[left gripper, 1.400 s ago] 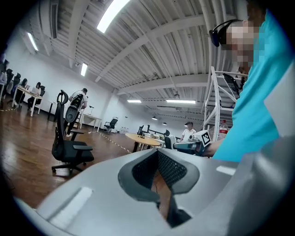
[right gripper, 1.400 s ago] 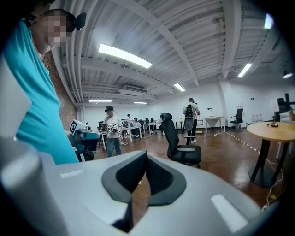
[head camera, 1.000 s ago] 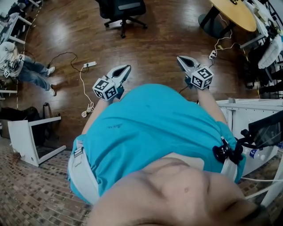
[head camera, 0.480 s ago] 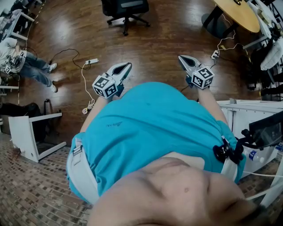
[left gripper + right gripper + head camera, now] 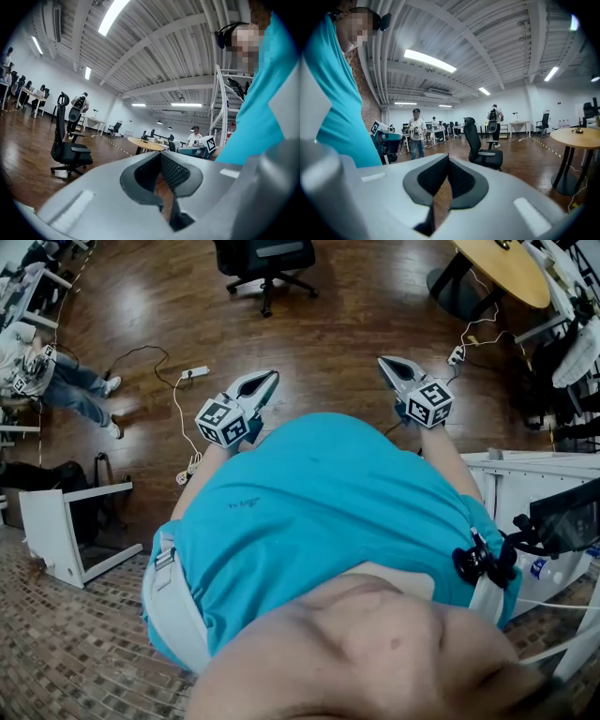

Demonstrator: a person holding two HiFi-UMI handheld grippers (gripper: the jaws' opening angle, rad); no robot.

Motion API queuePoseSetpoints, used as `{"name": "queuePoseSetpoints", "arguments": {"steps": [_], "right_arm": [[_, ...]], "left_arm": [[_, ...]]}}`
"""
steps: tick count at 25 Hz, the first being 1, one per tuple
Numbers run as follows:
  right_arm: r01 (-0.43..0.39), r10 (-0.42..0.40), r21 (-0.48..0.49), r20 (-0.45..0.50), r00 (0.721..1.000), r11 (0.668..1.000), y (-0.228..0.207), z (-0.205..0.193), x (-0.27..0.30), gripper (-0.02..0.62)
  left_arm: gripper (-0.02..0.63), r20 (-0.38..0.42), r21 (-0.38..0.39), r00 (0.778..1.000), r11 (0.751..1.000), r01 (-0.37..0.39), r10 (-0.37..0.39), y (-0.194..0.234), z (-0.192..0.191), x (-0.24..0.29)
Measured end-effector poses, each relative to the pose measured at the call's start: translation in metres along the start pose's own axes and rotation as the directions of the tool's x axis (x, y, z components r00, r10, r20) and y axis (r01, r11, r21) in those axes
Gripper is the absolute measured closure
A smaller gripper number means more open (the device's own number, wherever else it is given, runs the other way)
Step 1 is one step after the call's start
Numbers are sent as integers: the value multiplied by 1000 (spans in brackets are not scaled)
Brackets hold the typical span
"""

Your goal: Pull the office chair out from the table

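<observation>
The office chair (image 5: 265, 259) stands on open wooden floor (image 5: 328, 324), far ahead of the person and well apart from the round counter (image 5: 502, 270) at the upper right of the head view. No part of the chair sits under that counter's top, and bare floor lies between the two.

Both tools are held close to the person's teal shirt (image 5: 319, 512), well short of the chair. The left tongs (image 5: 270, 380) are pressed together at the tips with nothing between them; in their own view only floor shows through the slit behind the pads. The right tongs (image 5: 385, 363) are likewise pressed together and empty. Neither touches anything.

A white power strip (image 5: 193, 372) with its cable lies on the floor to the left.

Judging by how things lie, the chair is already clear of the counter, so the pull looks finished. If more travel is wanted, the person would first have to walk up and take hold of the chair.
</observation>
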State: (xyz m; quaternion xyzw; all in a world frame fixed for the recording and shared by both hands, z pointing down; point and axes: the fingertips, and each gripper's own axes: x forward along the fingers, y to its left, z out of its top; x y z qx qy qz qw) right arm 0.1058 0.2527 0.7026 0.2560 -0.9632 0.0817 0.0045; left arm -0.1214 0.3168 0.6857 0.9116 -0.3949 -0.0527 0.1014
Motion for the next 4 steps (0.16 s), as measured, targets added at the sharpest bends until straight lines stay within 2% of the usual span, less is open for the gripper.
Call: {"name": "queuePoseSetpoints", "arguments": {"steps": [4], "right_arm": [[5,-5,-1,-4,1000,1000,-17,6,4,600]], "left_arm": [[606,-2,-2,1000,1000,0,0,9,4,15]]}}
